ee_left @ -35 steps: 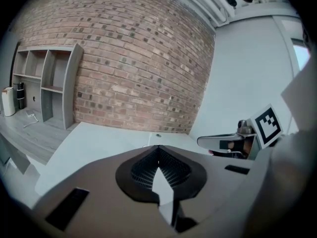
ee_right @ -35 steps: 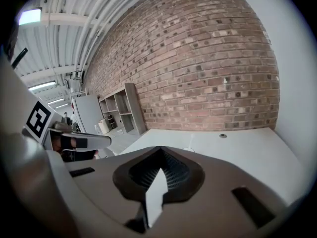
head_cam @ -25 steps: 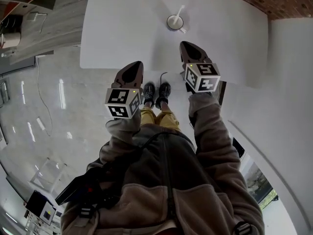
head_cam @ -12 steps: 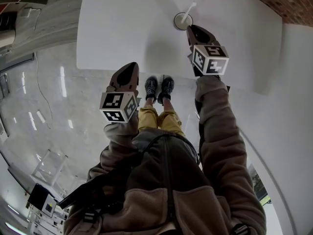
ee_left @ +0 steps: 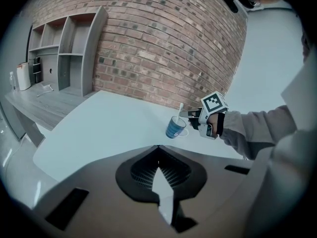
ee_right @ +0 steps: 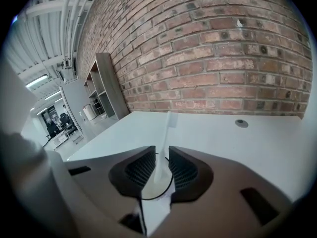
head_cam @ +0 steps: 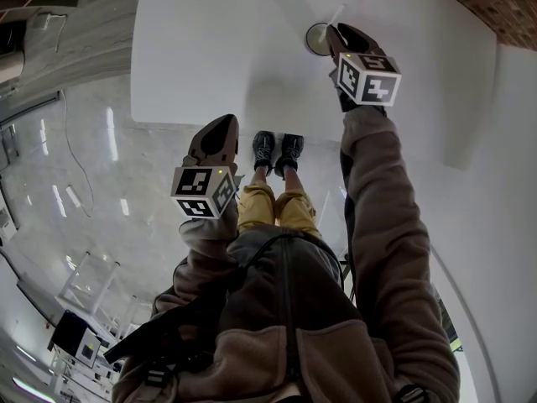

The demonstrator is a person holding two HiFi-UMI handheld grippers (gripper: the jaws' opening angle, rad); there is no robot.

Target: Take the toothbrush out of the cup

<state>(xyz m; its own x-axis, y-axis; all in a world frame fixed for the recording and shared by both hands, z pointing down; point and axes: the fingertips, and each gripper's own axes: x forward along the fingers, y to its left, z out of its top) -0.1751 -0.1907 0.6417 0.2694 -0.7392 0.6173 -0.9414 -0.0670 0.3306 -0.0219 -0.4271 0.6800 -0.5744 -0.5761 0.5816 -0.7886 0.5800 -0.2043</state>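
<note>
A blue cup (ee_left: 175, 128) stands on the white table (head_cam: 210, 49), near its far right part. In it leans a white toothbrush (ee_left: 180, 111), head up. In the head view the cup (head_cam: 315, 39) shows just left of my right gripper (head_cam: 338, 34). The right gripper view has the toothbrush handle (ee_right: 167, 128) running up between the two jaws of the right gripper (ee_right: 158, 151), which press on it just above the cup's rim (ee_right: 154, 191). My left gripper (head_cam: 221, 131) hangs at the table's near edge, its jaws (ee_left: 158, 148) shut and empty.
A brick wall (ee_right: 213, 48) runs behind the table. A round cable grommet (ee_right: 241, 123) sits in the tabletop at the far right. Grey shelves (ee_left: 69, 53) and a counter stand to the left. The person's shoes (head_cam: 277, 151) show below the table's near edge.
My right gripper has travelled forward across the table up to the cup and now has the toothbrush handle between its jaws. The left gripper has stayed at the table's near edge.
</note>
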